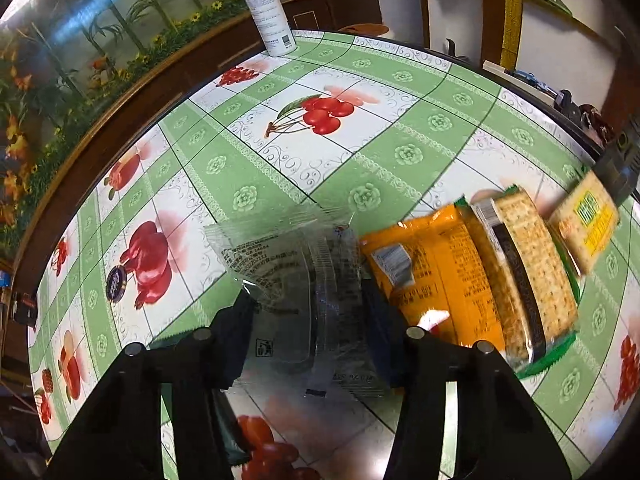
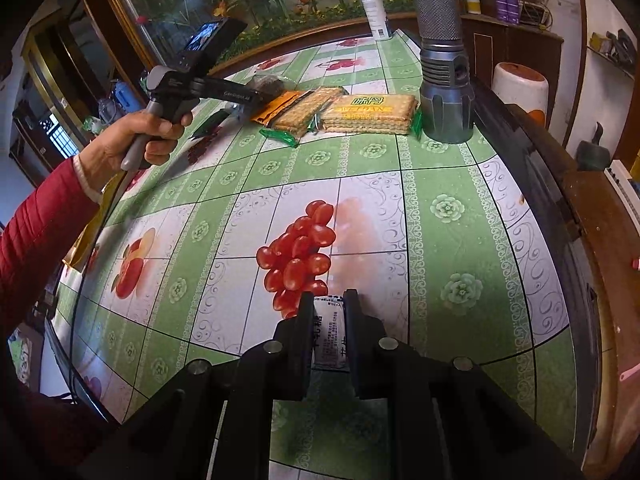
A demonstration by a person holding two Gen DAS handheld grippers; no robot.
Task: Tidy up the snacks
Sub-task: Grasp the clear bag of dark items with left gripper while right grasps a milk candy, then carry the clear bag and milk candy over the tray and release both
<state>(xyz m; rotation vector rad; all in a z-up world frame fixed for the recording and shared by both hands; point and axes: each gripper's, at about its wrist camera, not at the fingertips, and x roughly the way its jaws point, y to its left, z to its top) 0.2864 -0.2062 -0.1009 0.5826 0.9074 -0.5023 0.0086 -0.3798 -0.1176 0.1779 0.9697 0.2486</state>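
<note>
My left gripper points down at the table, and a clear plastic snack packet fills the gap between its fingers, whose pads sit against its sides. To its right lie an orange packet, a green-edged cracker pack and a yellow cracker pack in a row. In the right wrist view that row, from the orange packet to the yellow cracker pack, sits at the far side. My right gripper is shut on a small white printed packet near the table's front.
A tall metal flashlight stands upright beside the crackers. A white spray bottle stands at the far edge. A small round dark disc lies to the left, and a dark green packet lies under my left finger. A hand in a red sleeve holds the left gripper.
</note>
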